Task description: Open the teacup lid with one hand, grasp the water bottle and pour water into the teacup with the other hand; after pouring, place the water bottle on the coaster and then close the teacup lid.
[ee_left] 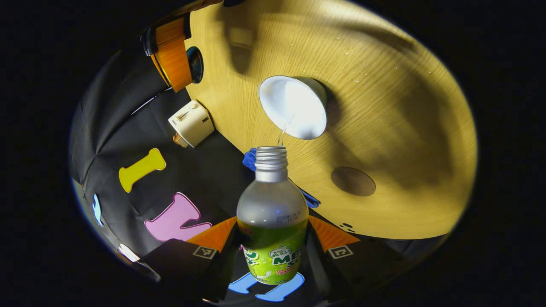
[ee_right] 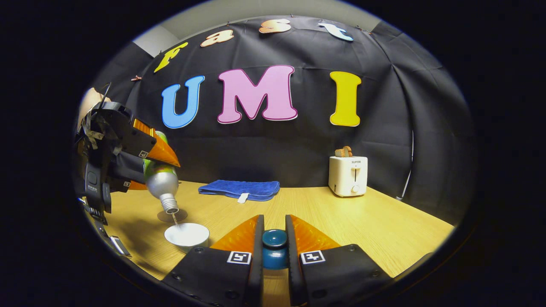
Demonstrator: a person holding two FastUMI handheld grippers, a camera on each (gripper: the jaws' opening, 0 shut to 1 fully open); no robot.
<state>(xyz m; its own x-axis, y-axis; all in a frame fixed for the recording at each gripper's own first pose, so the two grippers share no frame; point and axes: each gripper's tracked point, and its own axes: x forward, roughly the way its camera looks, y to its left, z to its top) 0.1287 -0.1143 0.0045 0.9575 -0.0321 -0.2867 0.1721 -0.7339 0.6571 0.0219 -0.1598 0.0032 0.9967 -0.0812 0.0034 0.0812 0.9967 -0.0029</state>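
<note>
My left gripper (ee_left: 273,251) is shut on the green-labelled water bottle (ee_left: 272,221), tipped mouth-down over the white teacup (ee_left: 294,106). A thin stream of water runs from the bottle's mouth into the cup. The right gripper view shows the same: the tilted bottle (ee_right: 161,181) held by the left gripper (ee_right: 140,162) above the teacup (ee_right: 187,234). The round brown coaster (ee_left: 352,181) lies on the table beside the cup. My right gripper (ee_right: 274,247) is shut on the dark blue teacup lid (ee_right: 274,251), held off to the cup's right above the table; it also appears far off (ee_left: 172,53) in the left gripper view.
A white toaster (ee_right: 349,175) stands at the back right of the wooden table (ee_right: 384,226). A folded blue towel (ee_right: 239,189) lies along the back edge. A hand (ee_right: 87,102) holds the left gripper.
</note>
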